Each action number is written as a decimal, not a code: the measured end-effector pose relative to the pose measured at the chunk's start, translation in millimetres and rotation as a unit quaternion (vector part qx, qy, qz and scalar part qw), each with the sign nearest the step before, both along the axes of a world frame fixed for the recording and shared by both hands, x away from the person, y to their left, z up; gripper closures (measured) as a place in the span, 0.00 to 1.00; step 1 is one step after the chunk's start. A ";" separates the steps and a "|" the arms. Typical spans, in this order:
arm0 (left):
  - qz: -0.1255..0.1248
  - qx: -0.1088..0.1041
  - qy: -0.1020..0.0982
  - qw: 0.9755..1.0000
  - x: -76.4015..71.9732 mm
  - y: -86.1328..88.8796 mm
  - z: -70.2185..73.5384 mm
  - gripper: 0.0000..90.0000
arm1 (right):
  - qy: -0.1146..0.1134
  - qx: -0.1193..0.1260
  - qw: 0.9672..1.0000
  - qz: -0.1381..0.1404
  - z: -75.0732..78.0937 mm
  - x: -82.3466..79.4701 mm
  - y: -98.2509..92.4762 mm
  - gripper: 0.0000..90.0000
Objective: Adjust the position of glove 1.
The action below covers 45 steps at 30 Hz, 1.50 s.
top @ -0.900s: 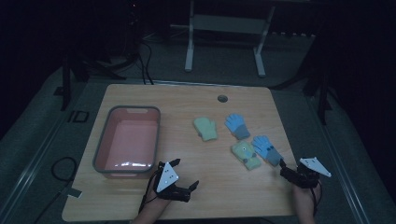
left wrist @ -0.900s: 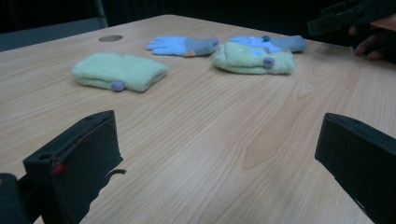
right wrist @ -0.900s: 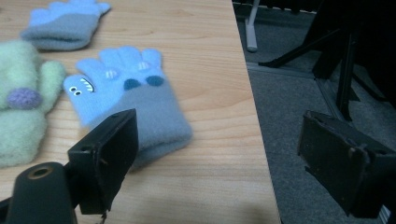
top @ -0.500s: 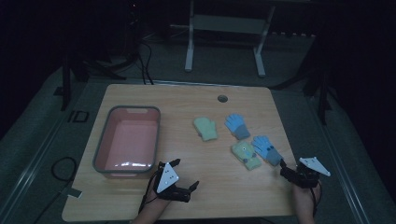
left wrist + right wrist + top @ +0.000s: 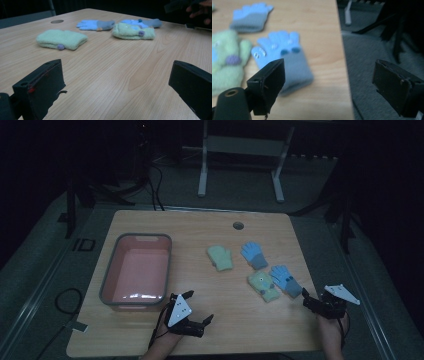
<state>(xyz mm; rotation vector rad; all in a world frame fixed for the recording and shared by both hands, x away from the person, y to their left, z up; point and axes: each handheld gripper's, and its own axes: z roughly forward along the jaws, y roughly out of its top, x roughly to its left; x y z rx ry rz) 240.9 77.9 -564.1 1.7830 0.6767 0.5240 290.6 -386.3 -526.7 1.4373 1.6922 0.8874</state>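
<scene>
While both hands rest at the near edge of the table (image 5: 200, 225), I read the job as gathering the gloves into the pink tub (image 5: 111, 270), which stands on the left half with nothing in it that I can see, only a glare on its floor. Four gloves lie spread over the right half, well apart from the tub: a plain green mitten (image 5: 220, 257), a blue glove (image 5: 254, 254) beside it, a green mitten with a face (image 5: 263, 286), and a second blue glove (image 5: 285, 280) touching that one. My right gripper (image 5: 306, 301) has its jaws wide apart and nothing between them; it sits just beside the nearer blue glove (image 5: 287, 58), so I judge that one the natural first pick. I would come down over the grey cuff, keeping one jaw off the table's edge, and pinch the cuff alone so the green mitten is not dragged along. My left gripper (image 5: 199, 306) is likewise spread and empty, near the tub's front corner, pointing across bare wood towards the gloves.
</scene>
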 end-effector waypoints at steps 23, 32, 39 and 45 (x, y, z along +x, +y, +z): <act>-0.004 0.002 -0.001 1.000 -0.5 -0.6 -0.1 0.00 | 0.026 0.021 0.994 0.104 62.0 22.4 30.7 0.22; -0.005 0.002 -0.002 1.000 -0.7 -0.8 -0.1 0.00 | 0.025 0.025 0.989 0.141 77.0 36.3 54.5 0.13; -0.006 0.002 -0.002 1.000 -0.4 -0.5 0.0 0.00 | 0.010 0.020 0.987 0.162 88.8 49.7 76.4 0.15; -0.007 -0.001 -0.001 1.000 -0.5 -0.5 -0.2 0.00 | 0.010 0.010 0.983 0.182 91.5 63.5 94.3 0.16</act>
